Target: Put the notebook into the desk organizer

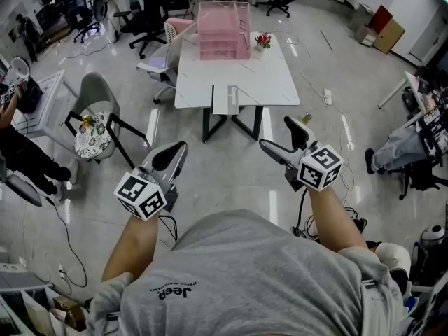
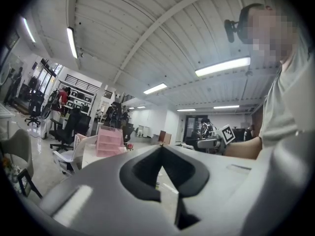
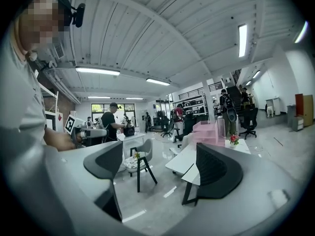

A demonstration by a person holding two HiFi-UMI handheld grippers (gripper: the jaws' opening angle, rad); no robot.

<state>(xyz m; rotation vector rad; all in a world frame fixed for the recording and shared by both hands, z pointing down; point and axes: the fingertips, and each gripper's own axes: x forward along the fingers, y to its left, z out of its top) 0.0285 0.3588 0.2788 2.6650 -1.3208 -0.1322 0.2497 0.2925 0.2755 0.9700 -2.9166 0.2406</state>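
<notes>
Both tools are up in the air, well short of the white table [image 1: 280,75], with open glossy grey floor between them and it. The left gripper [image 1: 180,148] has its dark jaws pressed together to a point, nothing between them. The right gripper [image 1: 275,131] has its jaws spread wide, and through the gap there is only floor and furniture, so it is empty.

The notebook [image 1: 225,98] lies flat on the table, right at the middle of its near edge: a thin, pale grey rectangle. At the table's far edge stands the desk organizer [image 1: 224,30], a boxy pink stack of see-through plastic trays. Just beside it, to its right, sits a small pot of red flowers [image 1: 263,41]. Notebook and organizer are well apart, and the tabletop between them is smooth, white and faintly marbled, on black legs.

Left of the table is a grey chair [image 1: 98,96] with black legs and a patterned round cushion. A white chair [image 1: 164,54] stands at the table's far left corner, and black office chairs [image 1: 143,19] stand beyond it. Thin cables trail over the floor right of the table.
</notes>
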